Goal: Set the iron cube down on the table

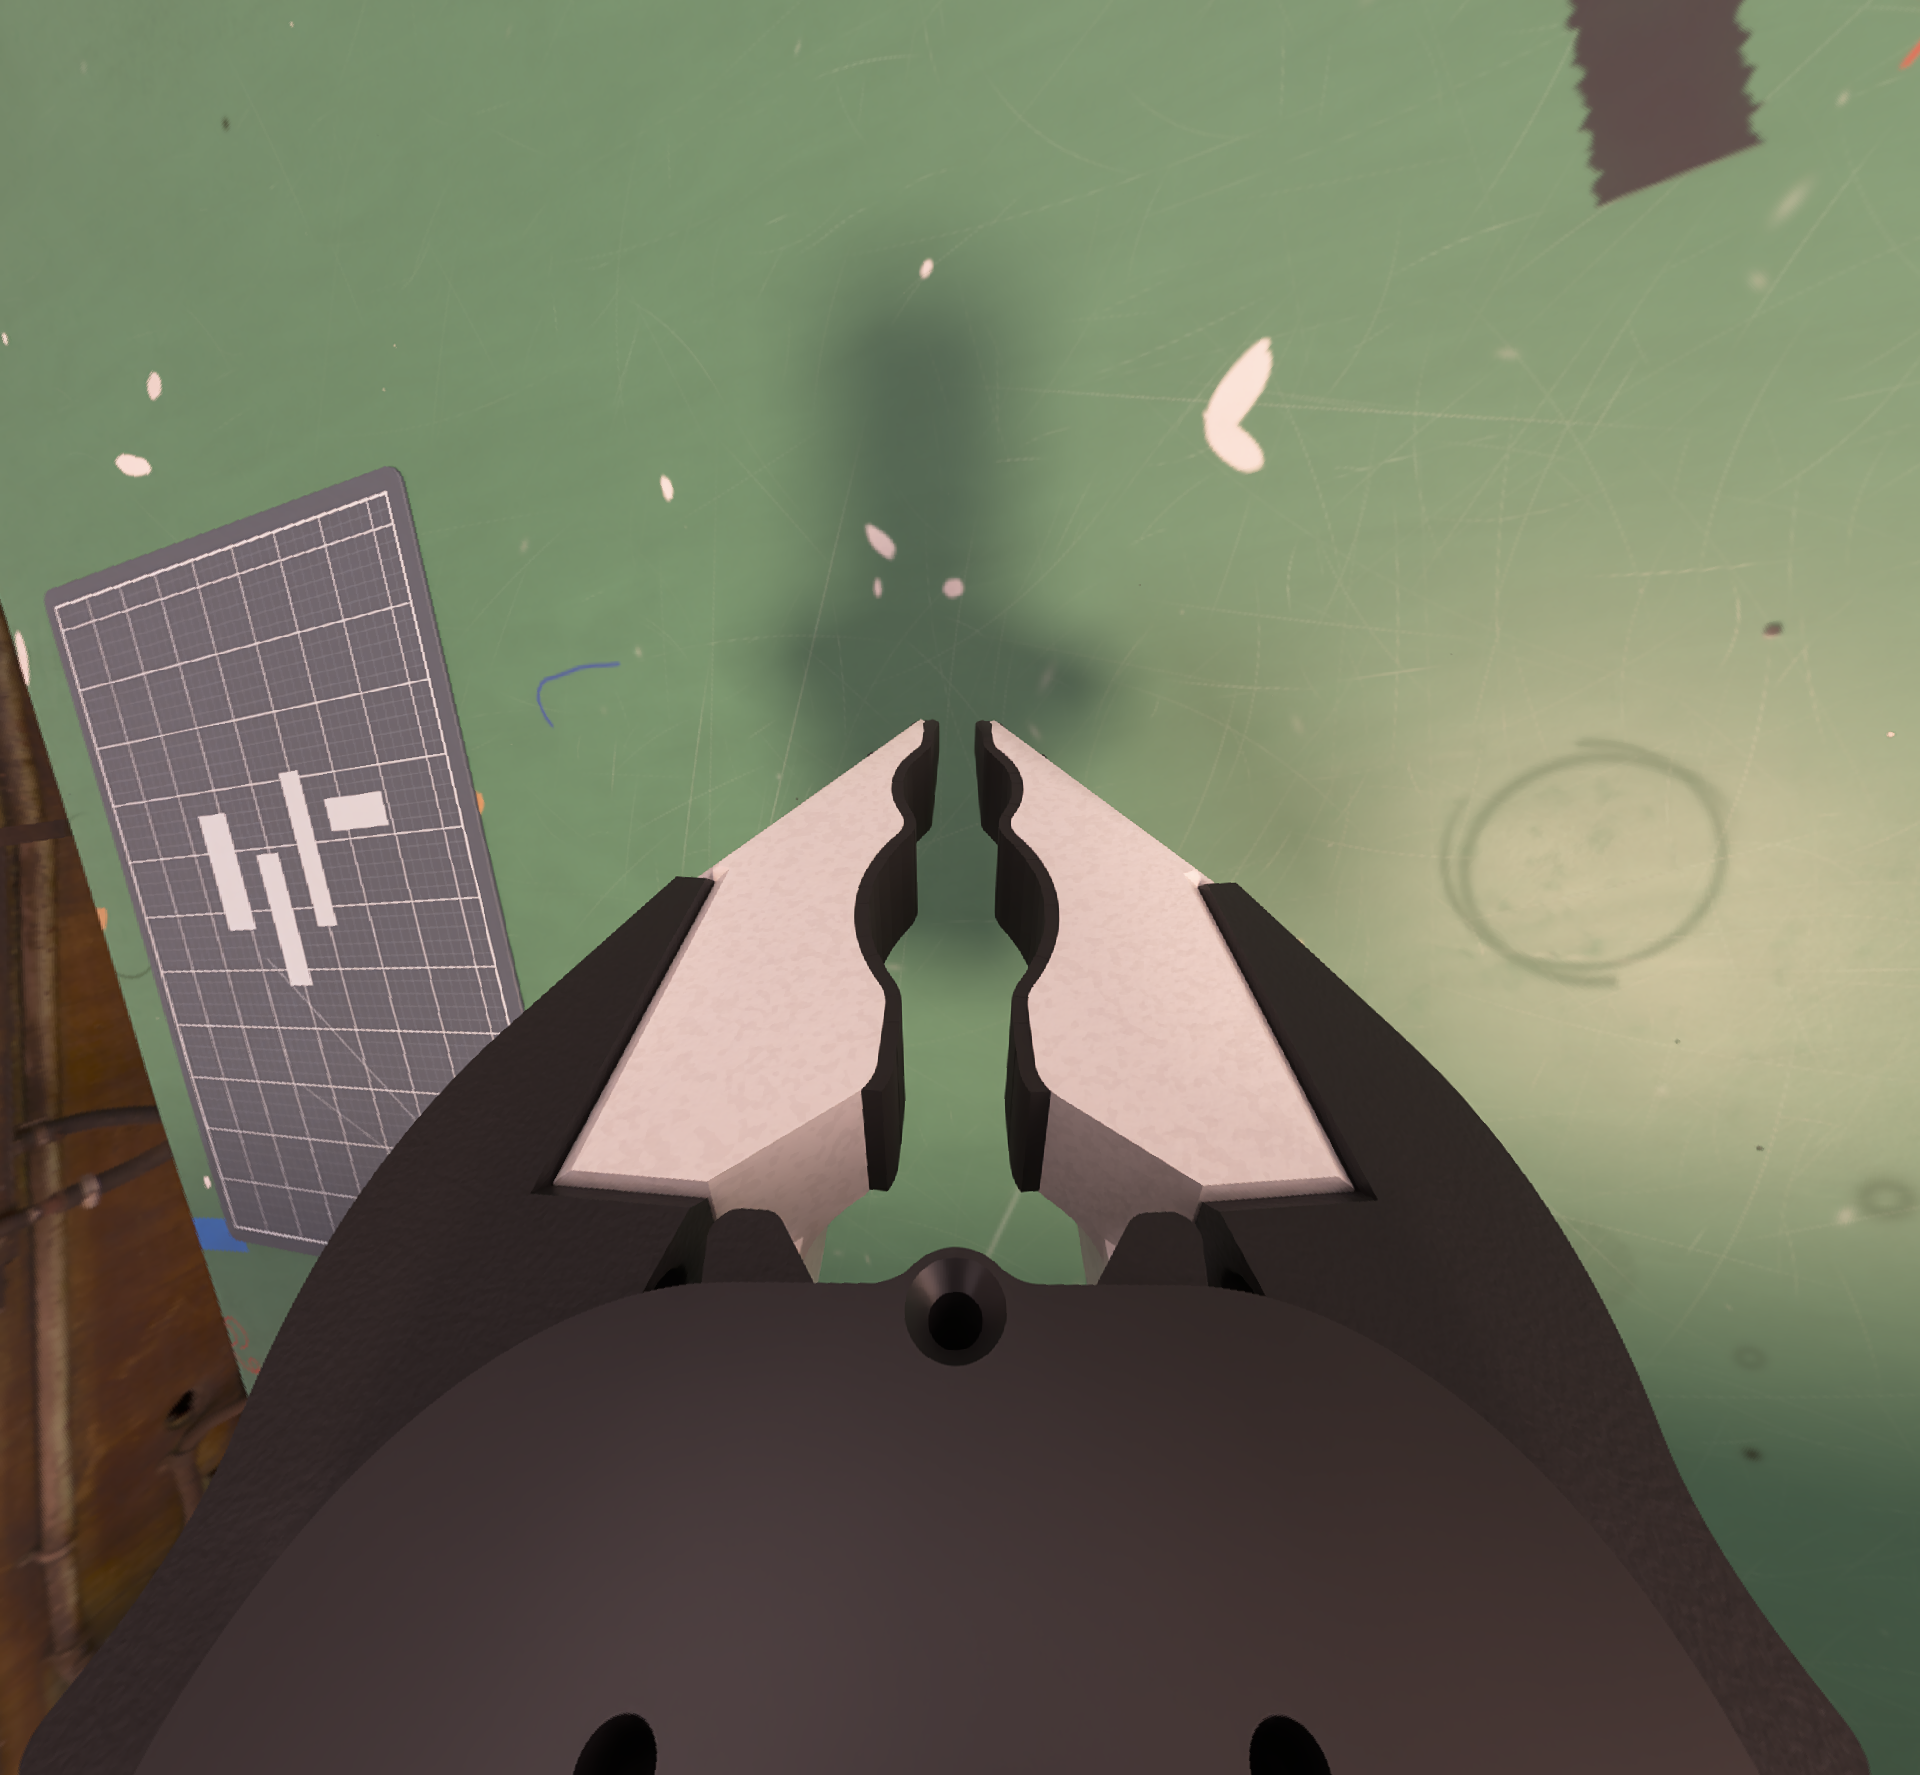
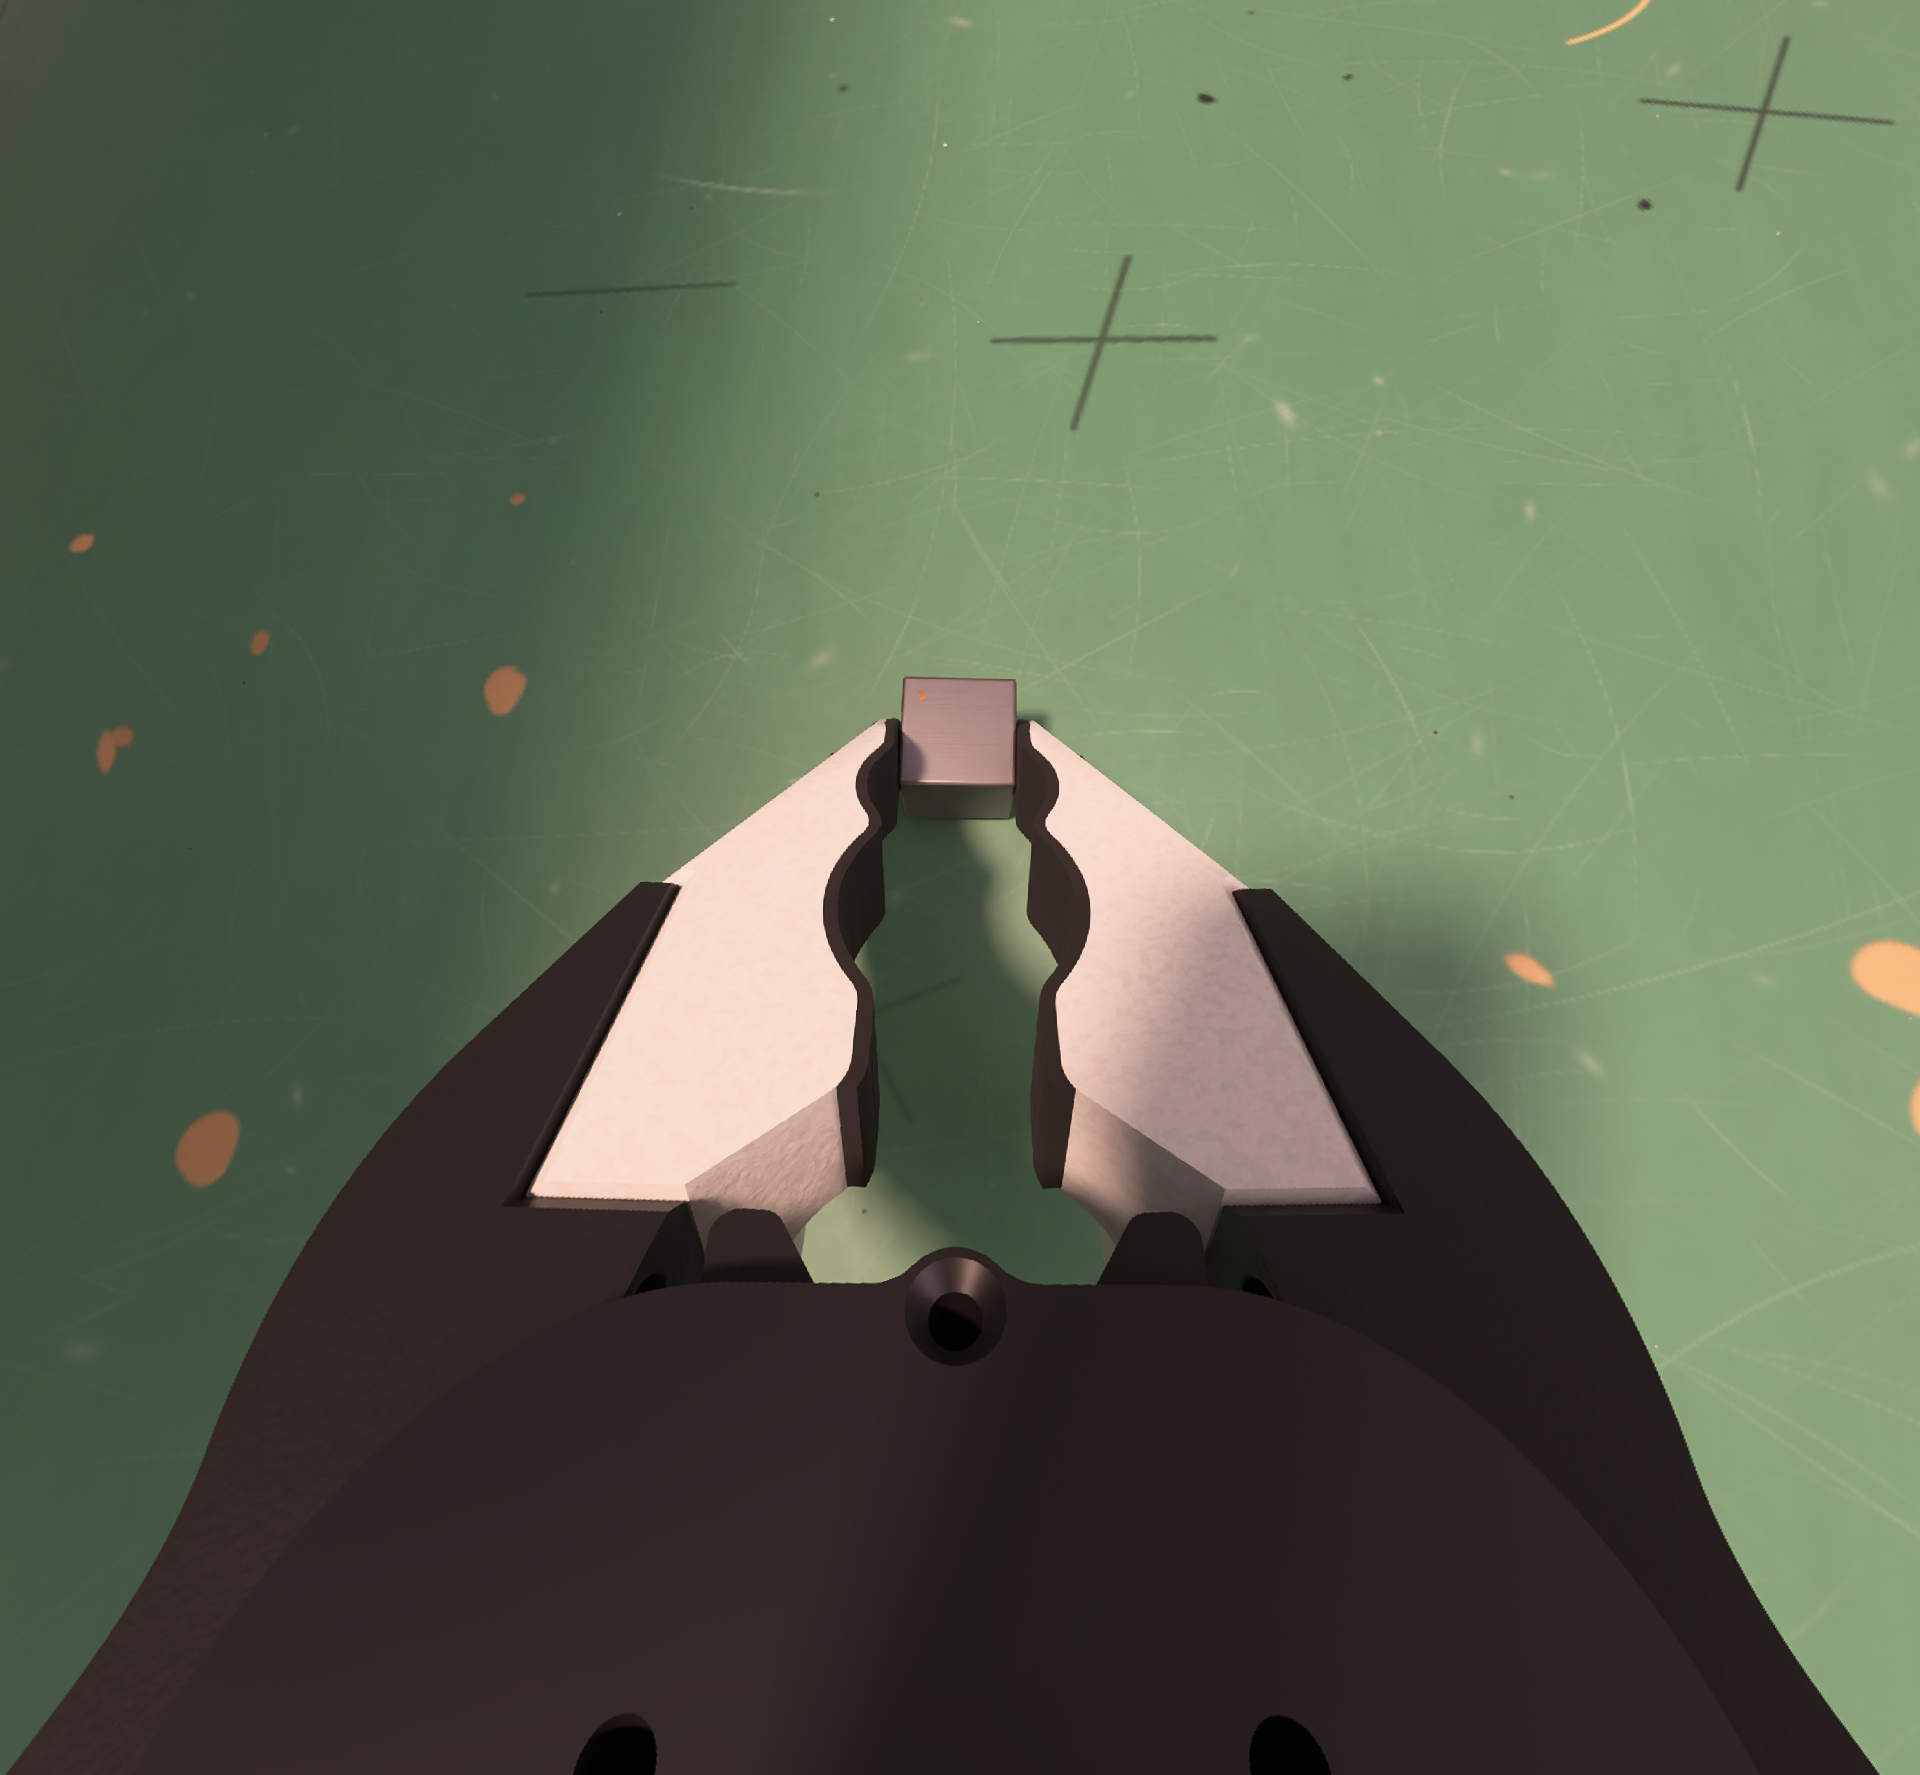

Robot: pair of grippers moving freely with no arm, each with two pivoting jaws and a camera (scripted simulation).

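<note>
The iron cube (image 2: 957, 746) is a small grey metal block in the right wrist view. My right gripper (image 2: 957, 736) is shut on it, with the cube pinched between the two fingertips just above the green table (image 2: 1351, 582). A small shadow lies close under the cube on its right. My left gripper (image 1: 957, 733) is shut and empty, with only a thin slit between its tips. It hovers over the green table (image 1: 1351, 582), and its shadow falls ahead of it. The cube is not in the left wrist view.
A grey gridded cutting mat (image 1: 281, 842) lies at the left near the table's edge, with brown floor (image 1: 62, 1206) beyond it. A dark jagged patch (image 1: 1662, 42) lies at the far right. Paint spots, scratches and drawn crosses (image 2: 1107, 340) mark the table.
</note>
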